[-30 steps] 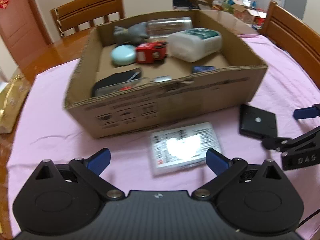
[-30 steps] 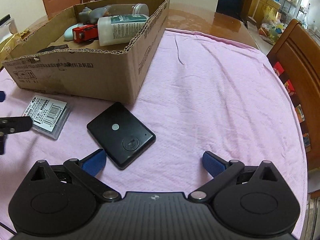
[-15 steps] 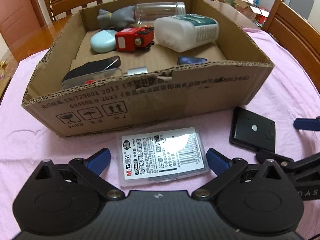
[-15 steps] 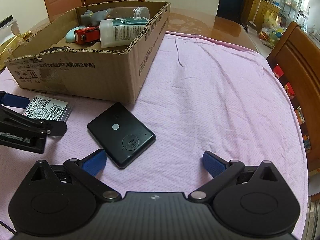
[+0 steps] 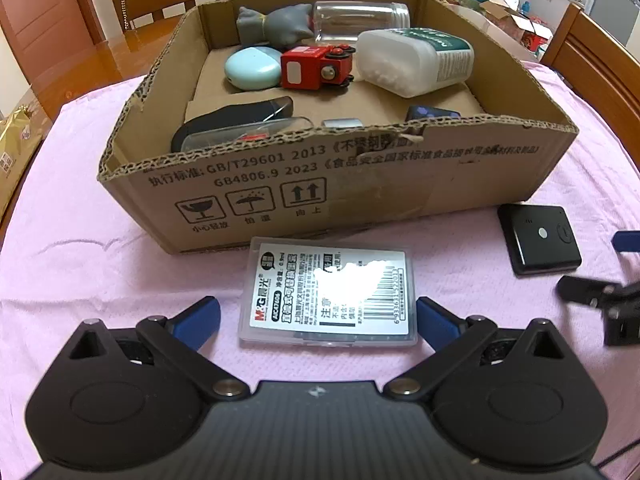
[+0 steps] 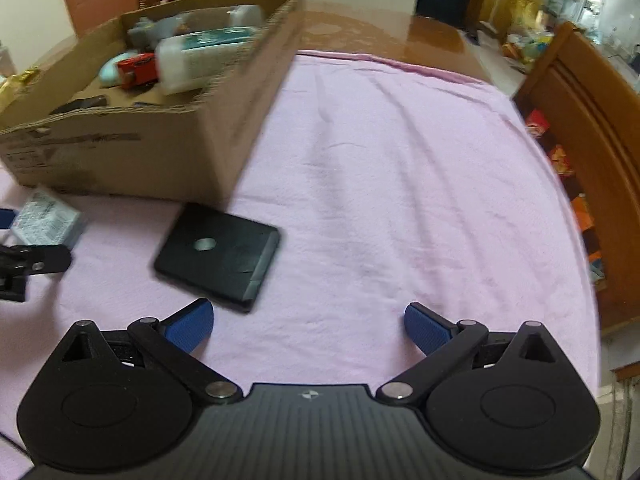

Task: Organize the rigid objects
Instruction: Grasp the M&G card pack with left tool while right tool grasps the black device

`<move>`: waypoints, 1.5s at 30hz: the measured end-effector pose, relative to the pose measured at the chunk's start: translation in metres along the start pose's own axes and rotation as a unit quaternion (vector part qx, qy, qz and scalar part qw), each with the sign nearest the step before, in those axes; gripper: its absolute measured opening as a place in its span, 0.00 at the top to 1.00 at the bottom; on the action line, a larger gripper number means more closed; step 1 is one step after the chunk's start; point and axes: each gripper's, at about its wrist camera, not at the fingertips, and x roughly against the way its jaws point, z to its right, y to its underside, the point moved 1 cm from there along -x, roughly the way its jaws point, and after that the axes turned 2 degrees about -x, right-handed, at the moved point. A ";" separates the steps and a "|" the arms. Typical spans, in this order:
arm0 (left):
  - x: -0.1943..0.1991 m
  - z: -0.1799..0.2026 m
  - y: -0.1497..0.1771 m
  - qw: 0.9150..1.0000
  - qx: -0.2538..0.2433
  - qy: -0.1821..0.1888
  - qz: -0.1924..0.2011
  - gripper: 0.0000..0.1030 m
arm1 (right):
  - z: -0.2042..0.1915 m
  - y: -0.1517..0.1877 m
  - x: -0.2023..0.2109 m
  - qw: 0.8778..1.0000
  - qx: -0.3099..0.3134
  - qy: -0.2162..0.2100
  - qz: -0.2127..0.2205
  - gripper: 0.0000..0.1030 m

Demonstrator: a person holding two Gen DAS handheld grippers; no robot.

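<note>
Landmark: cardboard box (image 5: 360, 184), open-topped, standing on the pink cloth (image 5: 80, 240) that covers my desk.

Inside the box:
- grey soft toy (image 5: 276, 26), at the far wall
- clear jar (image 5: 360, 16) lying on its side, just beside the toy
- pale blue round case (image 5: 252, 68), touching the red toy vehicle (image 5: 316, 66)
- white bottle with green label (image 5: 412, 60) lying on its side, at the far right of the box
- black flat case (image 5: 232, 120) at the near left, with a clear item lying against it; what that item is I cannot tell behind the box wall
- small dark blue object (image 5: 432, 113) at the near wall, mostly hidden

Outside the box:
- clear plastic case with a barcode label (image 5: 330, 296), flat on the cloth just in front of the box's near wall
- black square device (image 5: 538, 238), flat on the cloth near the box's front right corner; blurred in the right wrist view (image 6: 218, 256)

My left hand-held gripper (image 5: 318, 316): jaws spread wide, holding nothing, the blue fingertips (image 5: 198, 318) flanking the near end of the clear case without visibly touching it.

My right hand-held gripper (image 6: 308, 322): jaws spread wide, holding nothing, over bare cloth with the black device just ahead of its left fingertip.
</note>
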 end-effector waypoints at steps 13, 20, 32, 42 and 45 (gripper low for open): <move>-0.006 -0.004 -0.007 1.000 -0.025 0.010 0.004 0.01 | -0.051 -0.015 -0.010 0.997 0.046 -0.052 0.042 0.08; -0.005 0.001 -0.013 0.998 -0.061 0.021 0.018 0.10 | -0.048 -0.027 -0.014 0.998 0.033 -0.036 0.044 0.16; 0.002 0.004 -0.004 0.997 -0.069 0.029 0.007 0.11 | -0.051 -0.017 -0.007 0.998 0.040 -0.024 0.040 0.26; 0.000 0.002 -0.008 0.997 -0.070 0.032 -0.003 0.12 | -0.057 -0.021 -0.009 0.999 0.032 -0.017 0.035 0.28; 0.002 0.002 -0.007 0.997 -0.073 0.032 -0.004 0.12 | -0.057 -0.020 -0.006 0.999 0.032 -0.019 0.029 0.28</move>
